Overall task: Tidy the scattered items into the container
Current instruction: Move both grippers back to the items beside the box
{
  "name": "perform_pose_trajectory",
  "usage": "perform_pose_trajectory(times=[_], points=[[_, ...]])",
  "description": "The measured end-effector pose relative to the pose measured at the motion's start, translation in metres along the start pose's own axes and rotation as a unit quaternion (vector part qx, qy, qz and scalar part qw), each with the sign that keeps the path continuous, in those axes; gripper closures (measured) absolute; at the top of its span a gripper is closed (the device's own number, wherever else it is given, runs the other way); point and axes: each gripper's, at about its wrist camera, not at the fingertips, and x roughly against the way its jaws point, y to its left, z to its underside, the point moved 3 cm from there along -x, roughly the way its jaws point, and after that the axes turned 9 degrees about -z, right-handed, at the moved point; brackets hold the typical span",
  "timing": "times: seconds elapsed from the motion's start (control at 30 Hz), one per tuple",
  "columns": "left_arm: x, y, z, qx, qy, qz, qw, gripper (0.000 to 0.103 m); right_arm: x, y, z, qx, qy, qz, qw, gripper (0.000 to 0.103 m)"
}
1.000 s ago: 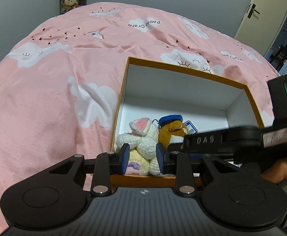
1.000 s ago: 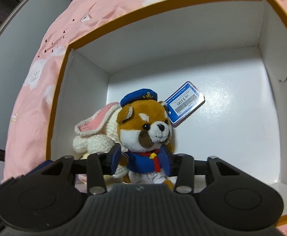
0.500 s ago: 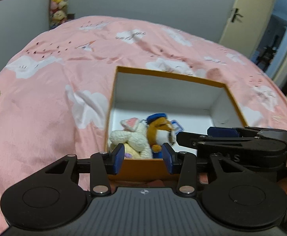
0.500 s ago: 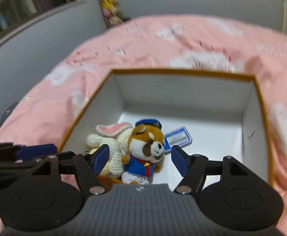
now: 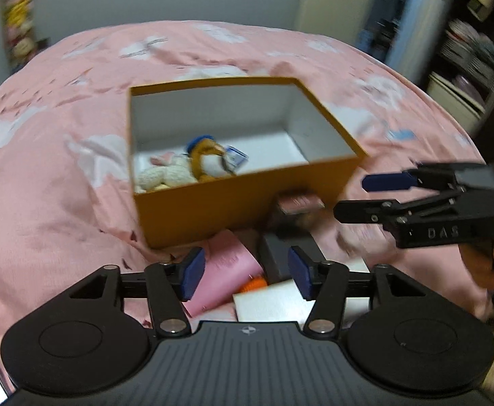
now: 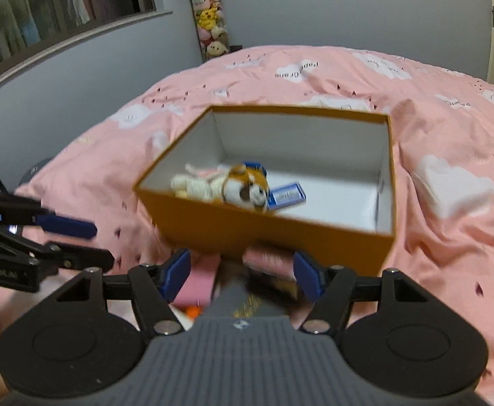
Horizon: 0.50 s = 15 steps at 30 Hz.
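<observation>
An orange box (image 5: 247, 199) with white inside sits on the pink bed; it also shows in the right wrist view (image 6: 263, 233). Inside lie a brown plush dog in a blue cap (image 5: 209, 160) (image 6: 247, 189) and a cream knitted bunny (image 5: 162, 176) (image 6: 196, 186). In front of the box lie scattered items: a pink book (image 5: 223, 270), a dark grey box (image 5: 280, 257) (image 6: 247, 301), a white card (image 5: 267, 304), a small pink item (image 5: 297, 203) (image 6: 267, 260). My left gripper (image 5: 245, 274) is open and empty above these items. My right gripper (image 6: 241, 274) is open and empty, also seen in the left wrist view (image 5: 375, 196).
The pink cloud-print bedspread (image 6: 433, 108) surrounds the box. A hanging column of plush toys (image 6: 209, 23) is at the far wall. A door (image 5: 331, 6) and shelves (image 5: 477, 50) lie to the right. A small orange thing (image 5: 255, 284) lies between the book and the card.
Both grippers have pulled back and up out of the box. The right gripper let go of the plush dog, which now lies in the box. Both jaws opened wider.
</observation>
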Motion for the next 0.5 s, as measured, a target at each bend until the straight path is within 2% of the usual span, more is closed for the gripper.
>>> perform_pose_trajectory(times=[0.17, 0.27, 0.5], points=[[0.004, -0.019, 0.024, -0.088, 0.005, 0.03, 0.9956, 0.038, 0.01, 0.01, 0.03, 0.037, 0.033, -0.017, 0.999, 0.043], [0.006, -0.027, 0.031, -0.133, 0.005, 0.043, 0.9901, 0.038, 0.014, 0.02, 0.041, 0.085, 0.051, -0.023, 0.995, 0.044], [-0.002, -0.045, 0.054, -0.243, 0.023, 0.068, 0.9673, 0.037, 0.008, 0.04, 0.057, 0.168, 0.1, -0.044, 0.98, 0.044]])
